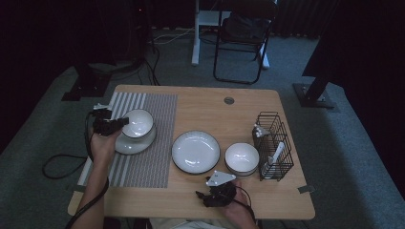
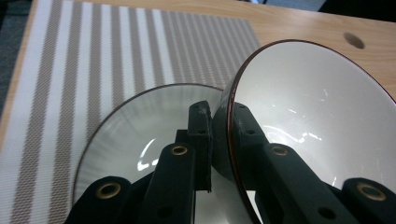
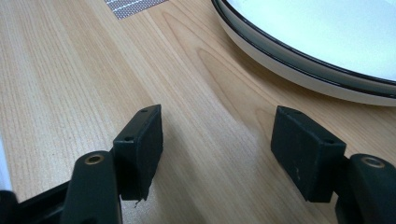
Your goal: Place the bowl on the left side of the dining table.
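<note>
Here, at the high view's left, the left gripper [image 1: 116,125] has its jaws clamped on the rim of the bowl [image 1: 138,122], tilted over the small plate [image 1: 128,145]; the right gripper [image 1: 214,196], jaws apart, idles on the counter [image 1: 200,107].

The left hand-held gripper [image 1: 114,125] has its jaws pinched nearly together, while the right hand-held gripper [image 1: 210,196] rests with jaws spread.

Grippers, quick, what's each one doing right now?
Left gripper: closed on the rim of the bowl, over the small plate.
Right gripper: open, holding nothing.
</note>
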{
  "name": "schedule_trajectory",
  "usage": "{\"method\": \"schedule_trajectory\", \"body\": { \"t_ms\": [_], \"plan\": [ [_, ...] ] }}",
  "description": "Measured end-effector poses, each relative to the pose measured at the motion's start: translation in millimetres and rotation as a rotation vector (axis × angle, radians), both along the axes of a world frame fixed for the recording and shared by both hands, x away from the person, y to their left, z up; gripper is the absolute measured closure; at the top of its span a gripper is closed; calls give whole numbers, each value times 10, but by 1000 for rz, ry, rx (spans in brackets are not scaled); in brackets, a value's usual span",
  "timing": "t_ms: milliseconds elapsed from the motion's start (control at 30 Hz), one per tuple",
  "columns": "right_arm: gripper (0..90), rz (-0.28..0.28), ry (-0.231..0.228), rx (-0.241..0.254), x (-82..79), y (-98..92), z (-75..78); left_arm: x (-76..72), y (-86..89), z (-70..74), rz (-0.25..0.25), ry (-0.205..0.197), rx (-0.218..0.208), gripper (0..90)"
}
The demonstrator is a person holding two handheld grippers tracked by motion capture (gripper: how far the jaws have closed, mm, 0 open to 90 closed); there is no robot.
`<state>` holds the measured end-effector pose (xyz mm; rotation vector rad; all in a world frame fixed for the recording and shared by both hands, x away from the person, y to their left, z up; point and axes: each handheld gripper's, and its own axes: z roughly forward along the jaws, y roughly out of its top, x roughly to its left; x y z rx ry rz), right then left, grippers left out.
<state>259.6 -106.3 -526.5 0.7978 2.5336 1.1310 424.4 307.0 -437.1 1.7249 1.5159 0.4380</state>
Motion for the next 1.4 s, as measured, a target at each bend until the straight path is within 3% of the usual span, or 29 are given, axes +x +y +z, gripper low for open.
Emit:
{"method": "schedule_trajectory", "body": {
  "t_ms": [633,1400],
  "plan": [
    [337,-1,0,0,0,1,0,41,219,-240,73,43,-1,820],
    [337,-3,1,1,0,4,0,81,278,-399,93,83,-23,819]
  ]
}}
